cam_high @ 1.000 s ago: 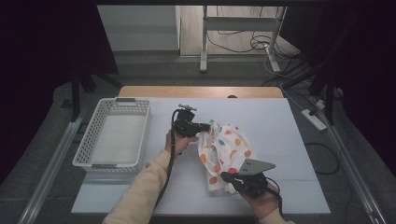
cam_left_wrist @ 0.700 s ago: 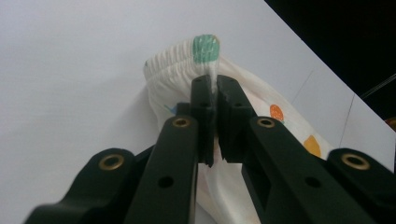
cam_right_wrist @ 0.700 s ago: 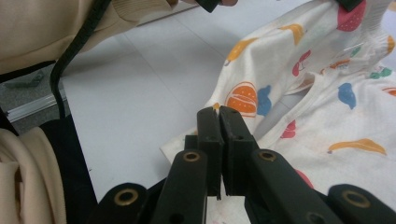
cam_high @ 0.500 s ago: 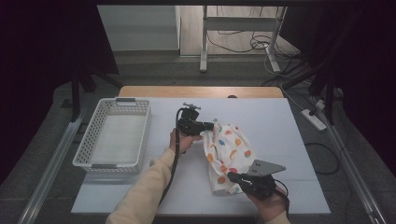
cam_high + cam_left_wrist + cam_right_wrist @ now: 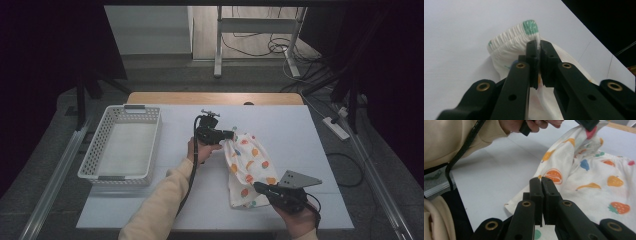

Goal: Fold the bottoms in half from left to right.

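Item: fruit-printed cloth (image 5: 247, 167), right of centre in the high view, on the white table (image 5: 310, 130). Left gripper (image 5: 226, 136): jaws clamped on the gathered elastic hem (image 5: 514, 37). Right gripper (image 5: 261, 187): jaws pinched on the lower edge. Since a second ago, the right gripper has been shifted toward the lower right and the cloth drawn longer; spreading or folding is judged underway. White basket (image 5: 120, 172), left, is empty.

soft matt printed cloth (image 5: 248, 167), ribbed hem
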Demonstrator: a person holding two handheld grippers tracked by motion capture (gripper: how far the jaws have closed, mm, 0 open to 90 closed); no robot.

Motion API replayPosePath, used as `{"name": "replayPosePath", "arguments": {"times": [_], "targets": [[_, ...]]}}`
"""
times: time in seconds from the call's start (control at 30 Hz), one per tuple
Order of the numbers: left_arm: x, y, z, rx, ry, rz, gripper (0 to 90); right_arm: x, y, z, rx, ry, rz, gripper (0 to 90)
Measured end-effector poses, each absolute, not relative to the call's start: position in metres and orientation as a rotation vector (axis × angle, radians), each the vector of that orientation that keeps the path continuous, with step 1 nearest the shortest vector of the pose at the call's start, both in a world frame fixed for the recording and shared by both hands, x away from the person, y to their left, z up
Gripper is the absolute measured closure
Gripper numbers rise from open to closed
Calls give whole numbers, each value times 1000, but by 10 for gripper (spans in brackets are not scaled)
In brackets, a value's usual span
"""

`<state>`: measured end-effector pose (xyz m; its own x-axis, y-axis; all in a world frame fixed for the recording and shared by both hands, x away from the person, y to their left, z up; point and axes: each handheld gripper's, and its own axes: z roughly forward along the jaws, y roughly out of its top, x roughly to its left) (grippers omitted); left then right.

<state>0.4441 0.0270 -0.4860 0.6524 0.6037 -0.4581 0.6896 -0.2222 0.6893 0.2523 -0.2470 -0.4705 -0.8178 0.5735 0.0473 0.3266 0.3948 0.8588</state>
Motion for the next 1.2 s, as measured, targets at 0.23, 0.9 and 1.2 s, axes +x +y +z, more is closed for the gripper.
{"name": "replayPosePath", "arguments": {"times": [0.23, 0.9, 1.2], "targets": [[448, 19, -488, 1923, 1024, -111, 851, 258, -258, -474, 844, 2385, 1374, 871], [457, 2, -498, 1931, 1060, -97, 847, 271, -280, -485, 968, 2380, 1270, 870], [461, -9, -500, 1947, 1055, -99, 838, 269, -288, -483, 992, 2346, 1287, 870]]}}
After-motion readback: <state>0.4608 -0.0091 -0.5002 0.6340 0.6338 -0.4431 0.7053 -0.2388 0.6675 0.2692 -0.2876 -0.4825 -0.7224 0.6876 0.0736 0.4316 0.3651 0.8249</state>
